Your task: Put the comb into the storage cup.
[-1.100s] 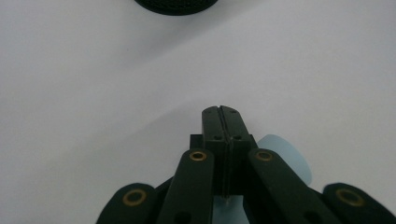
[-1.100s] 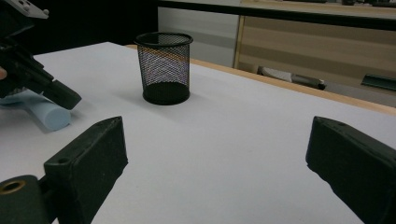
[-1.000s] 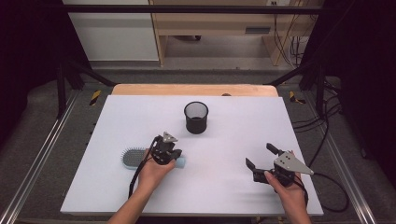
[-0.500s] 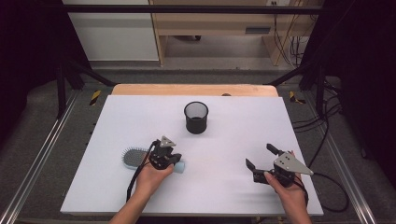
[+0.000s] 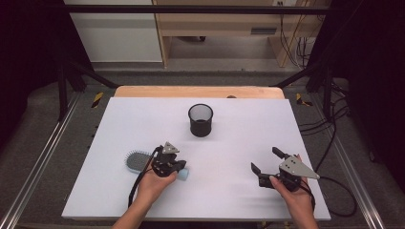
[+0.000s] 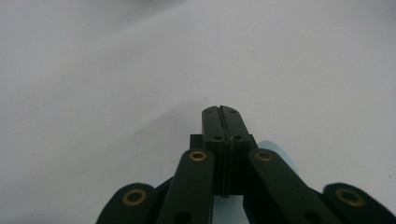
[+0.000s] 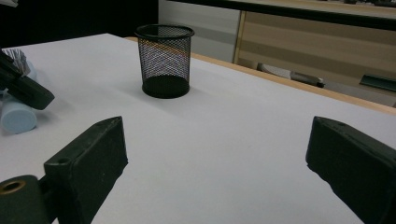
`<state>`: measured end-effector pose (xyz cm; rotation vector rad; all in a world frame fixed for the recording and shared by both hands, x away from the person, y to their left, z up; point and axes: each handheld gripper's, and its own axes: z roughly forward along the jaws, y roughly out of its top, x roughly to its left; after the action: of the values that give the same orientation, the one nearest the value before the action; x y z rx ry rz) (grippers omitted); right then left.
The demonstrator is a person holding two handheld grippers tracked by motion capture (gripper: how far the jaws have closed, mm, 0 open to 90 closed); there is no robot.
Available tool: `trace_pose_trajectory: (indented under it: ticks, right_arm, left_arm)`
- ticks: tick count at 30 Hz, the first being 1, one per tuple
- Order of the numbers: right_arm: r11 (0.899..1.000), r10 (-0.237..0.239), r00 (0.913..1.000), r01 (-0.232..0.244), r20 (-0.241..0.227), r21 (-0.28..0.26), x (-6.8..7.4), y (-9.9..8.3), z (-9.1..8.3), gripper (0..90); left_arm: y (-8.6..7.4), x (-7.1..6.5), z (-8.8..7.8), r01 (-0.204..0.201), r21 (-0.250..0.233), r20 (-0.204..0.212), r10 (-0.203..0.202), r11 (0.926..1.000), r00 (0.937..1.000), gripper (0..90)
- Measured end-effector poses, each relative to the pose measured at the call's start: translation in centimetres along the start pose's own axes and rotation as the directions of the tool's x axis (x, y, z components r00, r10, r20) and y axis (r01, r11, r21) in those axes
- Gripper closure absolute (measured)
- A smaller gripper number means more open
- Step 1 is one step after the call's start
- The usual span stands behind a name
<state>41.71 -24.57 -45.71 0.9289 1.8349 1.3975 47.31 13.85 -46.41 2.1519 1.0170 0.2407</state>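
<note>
A hairbrush (image 5: 136, 161) with a light blue handle (image 5: 183, 176) lies on the white table (image 5: 119, 124) at the near left. My left gripper (image 5: 173, 167) rests low over the handle. Its jaws are shut flat against each other with nothing between them, and the blue handle (image 6: 276, 150) shows just under them. My right gripper (image 5: 266, 161) is held at the near right, open and holding nothing. A black mesh cup (image 5: 200, 120) stands upright mid-table; in the right gripper view the cup (image 7: 164, 58) is ahead and to the left of the open jaws.
A wooden strip (image 5: 143, 91) runs along the table's far edge. Metal rails (image 5: 43, 157) flank the table, and cables (image 5: 334, 143) trail on the floor to the right. In the right gripper view the brush handle (image 7: 17, 116) and the left gripper (image 7: 23, 88) sit at far left.
My left gripper has shifted slightly toward the near edge, and the brush's handle end has swung that way with it. The right gripper has kept still.
</note>
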Motion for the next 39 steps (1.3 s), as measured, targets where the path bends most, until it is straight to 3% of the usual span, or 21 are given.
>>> trace_pose_trajectory:
  ticks: [29, 39]
  right_arm:
    - [1.0, -0.01, 0.9999, 0.01, -0.005, 0.013, 0.2, -0.1, 0.1, 5.3]
    - [1.0, -0.012, 0.9999, 0.012, -0.004, 0.015, 0.2, -0.1, 0.1, 5.3]
  left_arm:
    - [-2.7, -1.3, -2.6, -0.031, 0.003, 0.049, 0.031, 0.9995, 0.9983, 90.0]
    - [-3.6, -1.3, -3.3, -0.022, 0.003, 0.068, 0.022, 0.9998, 0.9975, 90.0]
